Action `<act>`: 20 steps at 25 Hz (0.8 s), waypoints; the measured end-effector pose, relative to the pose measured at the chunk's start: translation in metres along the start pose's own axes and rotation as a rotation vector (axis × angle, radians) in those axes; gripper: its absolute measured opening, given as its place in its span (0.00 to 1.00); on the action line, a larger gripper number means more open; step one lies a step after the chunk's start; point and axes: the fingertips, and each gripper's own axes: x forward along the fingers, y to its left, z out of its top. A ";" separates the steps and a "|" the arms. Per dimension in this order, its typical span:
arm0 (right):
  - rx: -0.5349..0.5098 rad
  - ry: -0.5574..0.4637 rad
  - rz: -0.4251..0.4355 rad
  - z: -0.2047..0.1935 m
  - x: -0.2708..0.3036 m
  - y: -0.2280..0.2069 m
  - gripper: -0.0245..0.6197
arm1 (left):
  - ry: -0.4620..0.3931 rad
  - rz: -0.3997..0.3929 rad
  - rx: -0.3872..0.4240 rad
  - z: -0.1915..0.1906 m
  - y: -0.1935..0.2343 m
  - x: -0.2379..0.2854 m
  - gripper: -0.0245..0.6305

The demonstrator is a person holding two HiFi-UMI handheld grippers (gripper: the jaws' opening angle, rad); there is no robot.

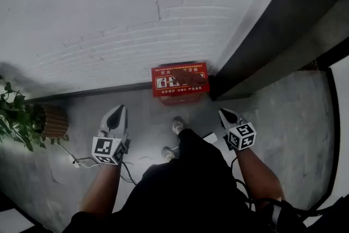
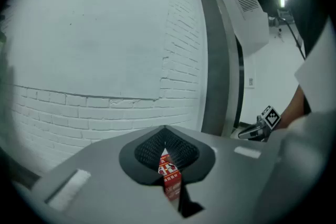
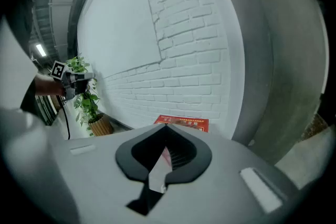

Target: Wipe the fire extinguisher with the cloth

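Red, rectangular and printed with white lettering, the fire extinguisher box (image 1: 180, 80) stands on the grey concrete floor (image 1: 305, 117). The white brick wall (image 1: 98, 8) rises directly behind the box, and a dark grey pillar (image 1: 272, 35) stands just beside its right end. Well to the left of the box, a leafy green plant (image 1: 15, 114) grows from a brown ribbed pot (image 1: 53, 121). The left gripper (image 1: 118, 110) hangs in front of the box, to its left, with its jaws clenched together on nothing. The right gripper (image 1: 223, 113) hangs in front of the box, to its right, its jaws likewise pressed together and empty. The person's two pale shoes (image 1: 178, 125) stand on the floor in front of the box, between the grippers.
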 end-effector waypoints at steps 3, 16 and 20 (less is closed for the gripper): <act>0.006 0.057 0.016 0.009 0.057 -0.039 0.04 | -0.005 0.025 0.033 0.016 0.024 0.040 0.04; -0.289 0.404 0.132 0.009 0.264 -0.072 0.24 | 0.015 0.397 -0.043 0.067 0.141 -0.001 0.04; -0.377 0.505 0.162 -0.001 0.316 -0.074 0.25 | 0.017 0.539 -0.071 0.067 0.168 -0.040 0.04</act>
